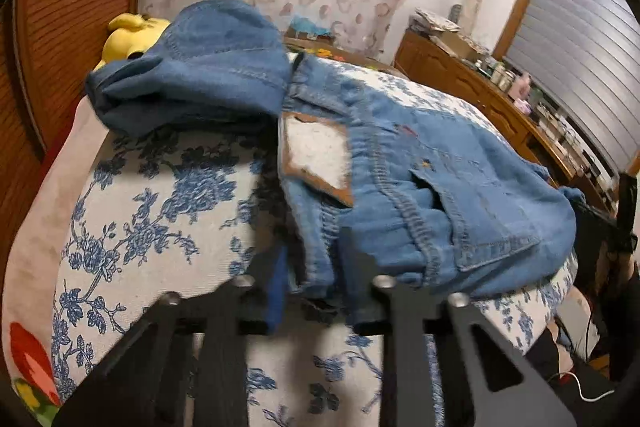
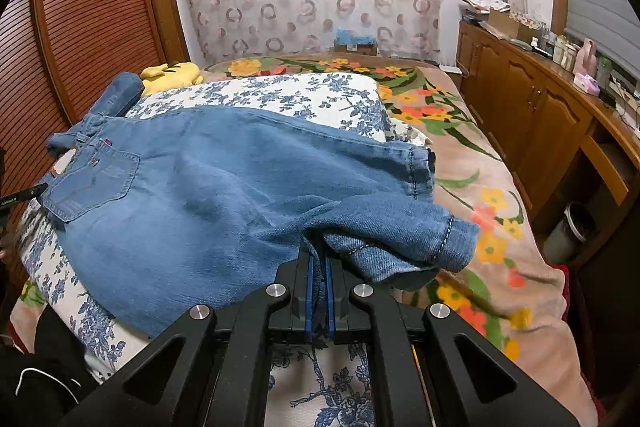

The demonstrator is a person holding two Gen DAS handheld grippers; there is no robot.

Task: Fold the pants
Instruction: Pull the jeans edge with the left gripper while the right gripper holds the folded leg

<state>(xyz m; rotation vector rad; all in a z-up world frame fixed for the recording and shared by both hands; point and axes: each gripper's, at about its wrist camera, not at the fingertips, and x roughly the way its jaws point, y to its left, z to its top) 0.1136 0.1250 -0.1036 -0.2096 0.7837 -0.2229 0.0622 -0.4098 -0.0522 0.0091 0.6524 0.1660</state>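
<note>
Blue denim pants (image 2: 200, 207) lie spread across a white pad with blue flowers (image 2: 300, 95) on the bed. In the left wrist view the waist end of the pants (image 1: 440, 167) is close, its brown leather patch (image 1: 316, 155) facing up and a bunched leg (image 1: 200, 79) lying behind it. My left gripper (image 1: 316, 279) is shut on the waistband edge, with denim folds between its blurred fingers. My right gripper (image 2: 319, 259) is shut on the leg fabric near the cuffed hem (image 2: 420, 239), which drapes to the right of the blue pads.
A yellow plush toy (image 2: 172, 75) sits at the pad's far left corner. The flowered blanket (image 2: 480, 207) covers the bed to the right. A wooden cabinet (image 2: 540, 115) with clutter on top lines the right wall, with a bin (image 2: 568, 227) below it. A slatted wooden door (image 2: 80, 27) stands on the left.
</note>
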